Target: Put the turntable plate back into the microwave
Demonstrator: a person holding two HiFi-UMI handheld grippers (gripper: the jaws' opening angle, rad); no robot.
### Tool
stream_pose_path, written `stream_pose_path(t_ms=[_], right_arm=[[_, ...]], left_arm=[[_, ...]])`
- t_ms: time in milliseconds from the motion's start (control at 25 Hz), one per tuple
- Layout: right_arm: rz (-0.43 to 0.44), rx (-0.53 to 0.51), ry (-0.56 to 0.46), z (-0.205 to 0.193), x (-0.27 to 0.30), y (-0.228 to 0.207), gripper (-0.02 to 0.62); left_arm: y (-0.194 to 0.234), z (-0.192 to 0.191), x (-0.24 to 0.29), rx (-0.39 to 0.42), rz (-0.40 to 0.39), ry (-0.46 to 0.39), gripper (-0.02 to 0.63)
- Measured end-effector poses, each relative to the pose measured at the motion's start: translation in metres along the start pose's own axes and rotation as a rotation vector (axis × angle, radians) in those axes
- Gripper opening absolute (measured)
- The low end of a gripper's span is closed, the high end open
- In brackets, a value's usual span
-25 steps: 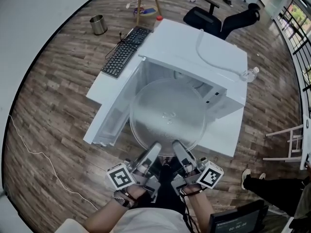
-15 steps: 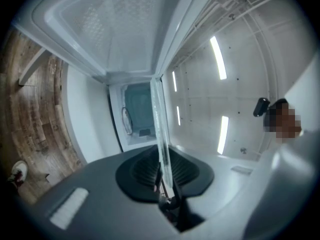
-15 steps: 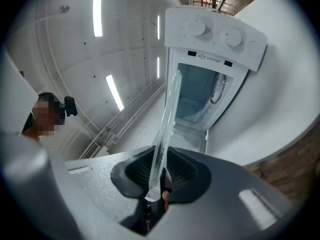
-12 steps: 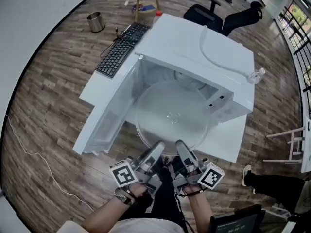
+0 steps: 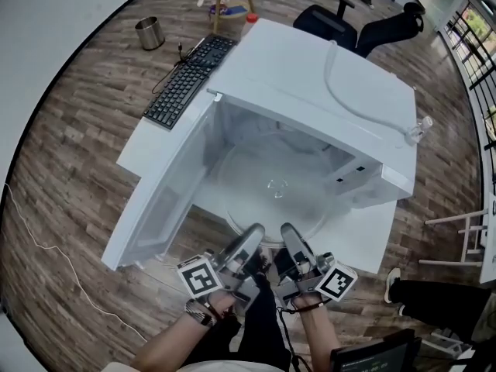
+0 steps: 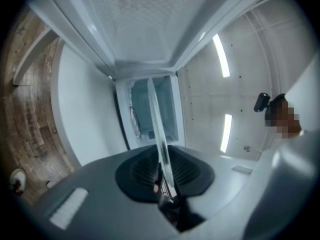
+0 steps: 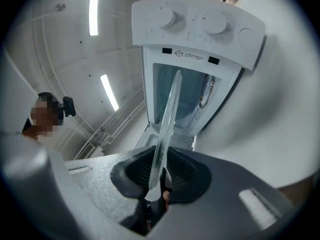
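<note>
Turntable plate (image 5: 271,178) between right gripper (image 5: 287,231) jaws and just-opening left gripper (image 5: 253,232) jaws

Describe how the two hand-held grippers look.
The left hand-held gripper and right hand-held gripper have grey jaws, black ribbed pads and a cube with square markers. The left jaws have just been opening, with the plate between them.

This looks like an office workroom. It has a wood-plank floor (image 5: 70,169) and a white table (image 5: 151,142) carrying a black keyboard (image 5: 180,82) beside a microwave (image 5: 325,84). Around them are a black swivel chair (image 5: 325,23), a metal waste bin (image 5: 149,33), a laptop screen (image 5: 372,356), and strip lights (image 7: 94,4) on the ceiling.
</note>
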State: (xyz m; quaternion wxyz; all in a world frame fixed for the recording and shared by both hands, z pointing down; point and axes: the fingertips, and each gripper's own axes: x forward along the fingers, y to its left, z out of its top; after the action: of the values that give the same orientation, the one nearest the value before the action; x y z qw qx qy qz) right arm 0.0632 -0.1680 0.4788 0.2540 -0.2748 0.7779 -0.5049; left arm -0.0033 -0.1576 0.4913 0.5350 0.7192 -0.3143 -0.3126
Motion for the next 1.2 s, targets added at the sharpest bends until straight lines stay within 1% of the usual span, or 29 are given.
stream_pose_path(t_ms=[120, 400, 600, 800, 1040, 1200], right_arm=[[-0.021, -0.010, 0.006, 0.005, 0.001, -0.009, 0.061], [-0.021, 0.020, -0.011, 0.013, 0.017, -0.023, 0.061], [-0.017, 0.012, -0.024, 0.022, 0.026, -0.029, 0.061], [-0.021, 0.002, -0.019, 0.030, 0.035, -0.032, 0.061], [-0.029, 0.031, -0.033, 0.036, 0.043, -0.041, 0.061], [-0.036, 0.032, -0.031, 0.041, 0.049, -0.048, 0.061]], left_arm=[[0.005, 0.001, 0.007, 0.001, 0.000, 0.002, 0.067], [0.019, 0.012, 0.023, 0.029, 0.016, 0.031, 0.071], [0.026, 0.020, 0.034, 0.037, 0.003, 0.048, 0.072], [0.026, 0.024, 0.045, -0.020, -0.025, 0.038, 0.072], [0.032, 0.031, 0.054, -0.012, -0.002, 0.033, 0.074], [0.037, 0.036, 0.061, 0.004, 0.008, 0.042, 0.077]])
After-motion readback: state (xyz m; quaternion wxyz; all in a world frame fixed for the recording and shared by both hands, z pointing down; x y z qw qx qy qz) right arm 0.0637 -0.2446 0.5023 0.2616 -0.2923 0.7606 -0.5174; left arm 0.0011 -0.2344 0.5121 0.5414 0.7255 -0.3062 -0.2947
